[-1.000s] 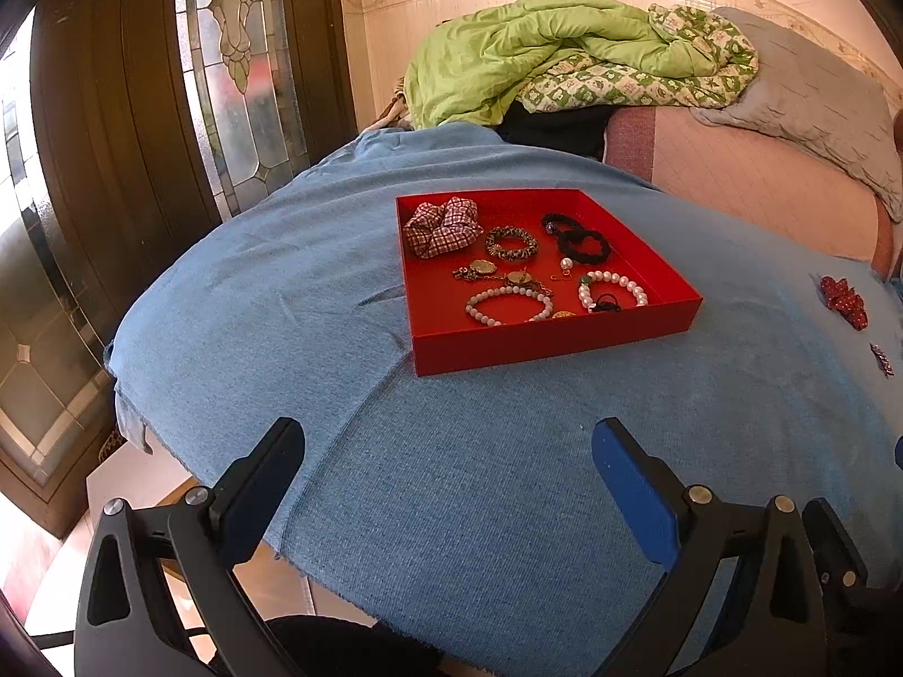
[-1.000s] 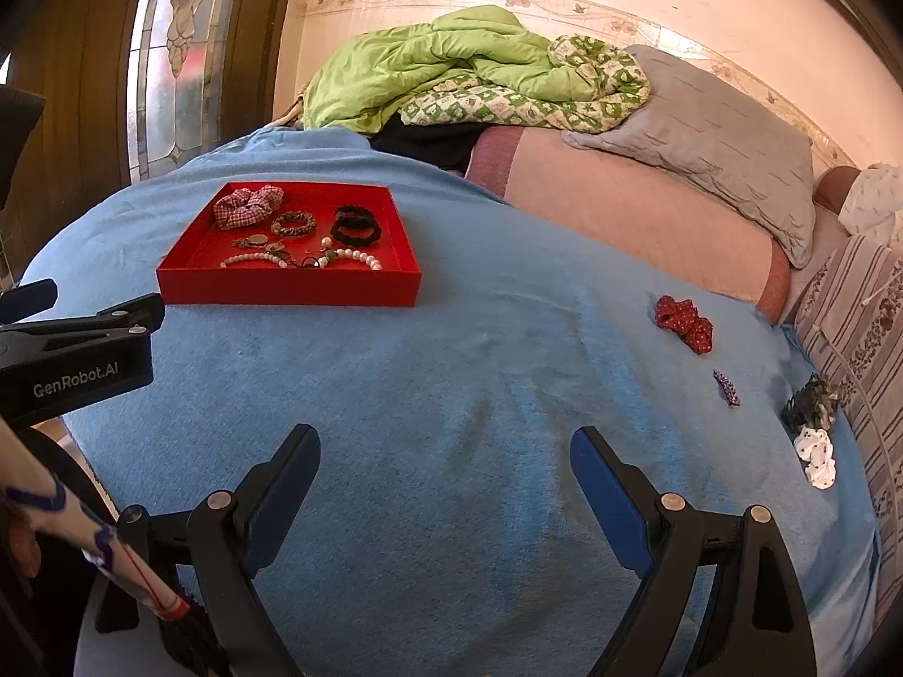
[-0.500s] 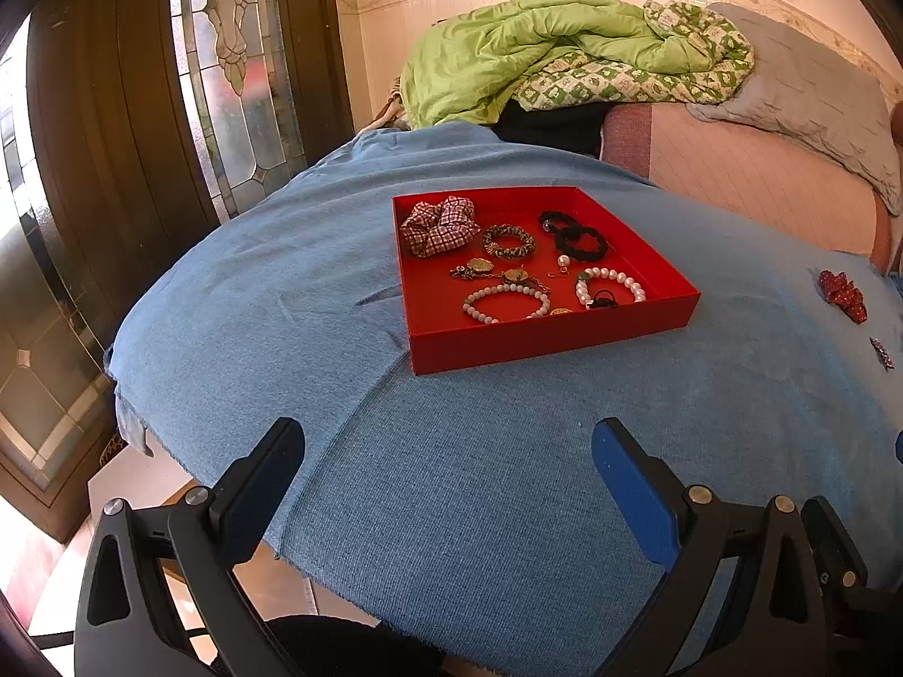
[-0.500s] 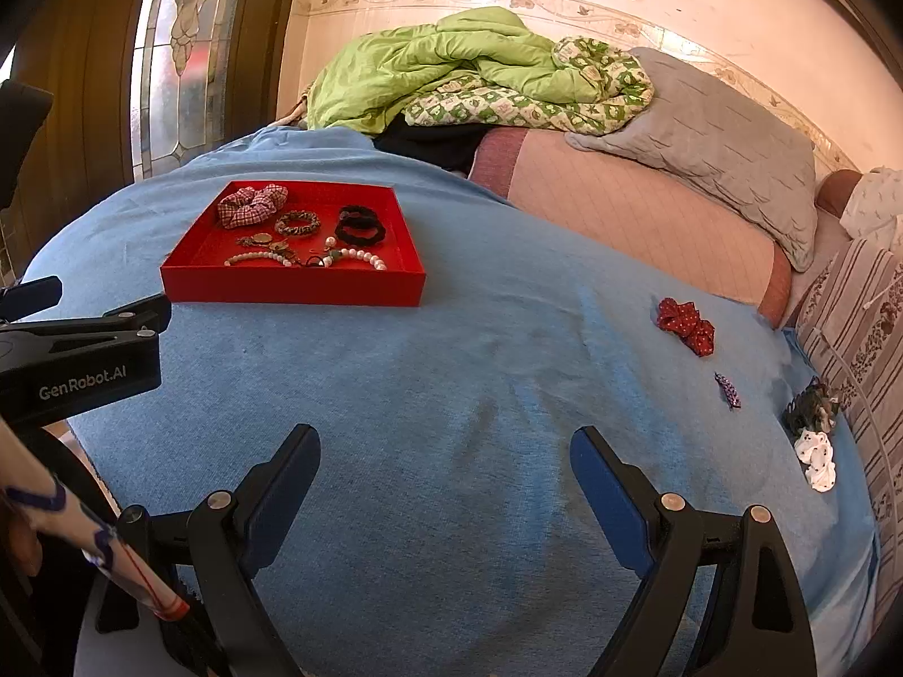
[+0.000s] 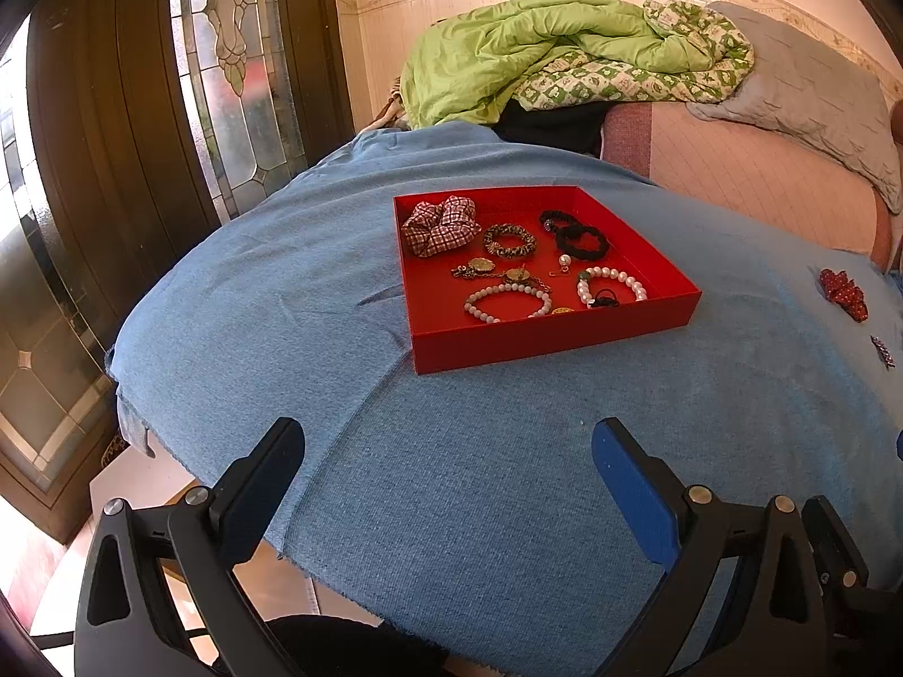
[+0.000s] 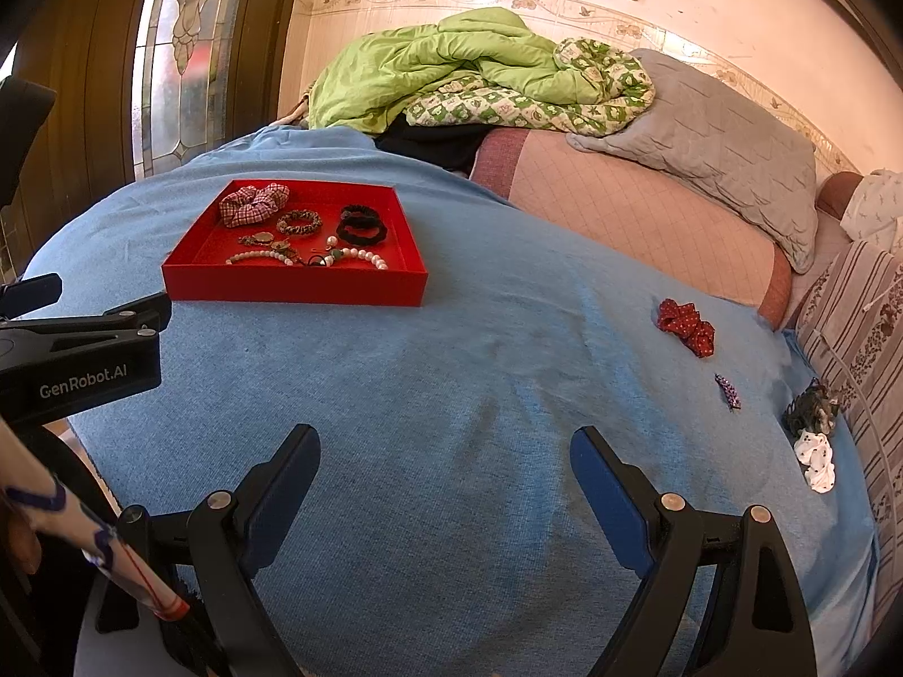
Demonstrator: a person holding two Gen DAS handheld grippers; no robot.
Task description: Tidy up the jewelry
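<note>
Red tray (image 6: 293,288) far left on blue cloth (image 6: 451,395), already holding plaid scrunchie (image 6: 254,203), pearl bracelets, black hair ties: collection point.

Loose pieces well apart at right: red dotted scrunchie (image 6: 685,326), small purple clip (image 6: 728,391), dark and white scrunchies (image 6: 812,434) by cloth edge.

Left gripper (image 5: 446,451) and right gripper (image 6: 446,451) both spread wide, empty, hovering over near cloth.

Likely next: right side fetches red scrunchie, being nearer.

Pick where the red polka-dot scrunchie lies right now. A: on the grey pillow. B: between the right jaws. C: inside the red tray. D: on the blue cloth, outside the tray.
D: the red scrunchie lies on the blue cloth, well apart from the tray.
</note>
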